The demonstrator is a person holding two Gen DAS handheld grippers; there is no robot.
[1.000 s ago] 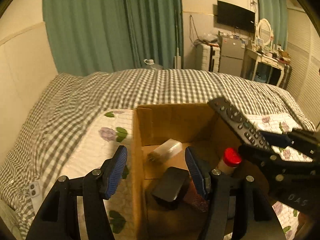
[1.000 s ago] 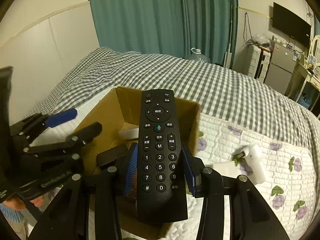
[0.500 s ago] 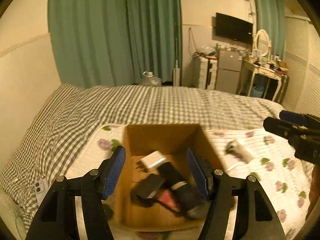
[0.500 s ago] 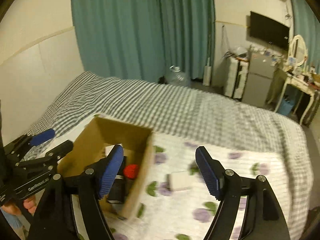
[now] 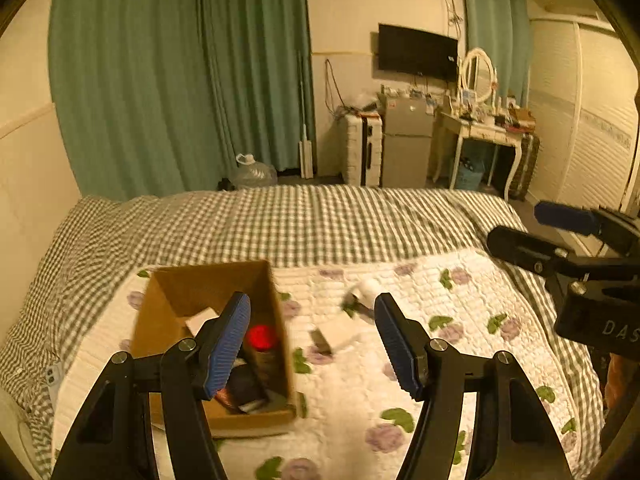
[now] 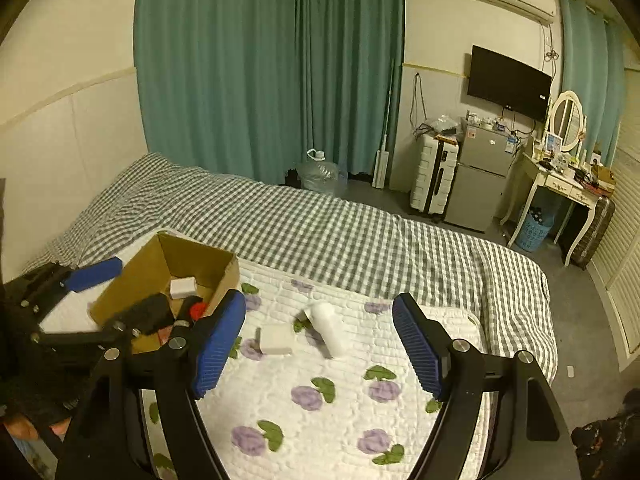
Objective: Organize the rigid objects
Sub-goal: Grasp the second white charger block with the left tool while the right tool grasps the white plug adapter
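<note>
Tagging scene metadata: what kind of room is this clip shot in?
A bedroom, most likely in a small flat. A bed with a grey-and-white checked cover fills the view, a white dressing table with an oval mirror stands by the wall, and a black wall-mounted TV hangs above a small grey fridge.

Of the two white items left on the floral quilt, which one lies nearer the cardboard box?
The flat white rectangular block; the white cylindrical bottle lies farther right.

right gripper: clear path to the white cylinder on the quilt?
Probably yes. The right gripper is open and empty, and the white cylinder lies in the open on the floral quilt, ahead between its fingers. The white block sits beside it, apart.
</note>
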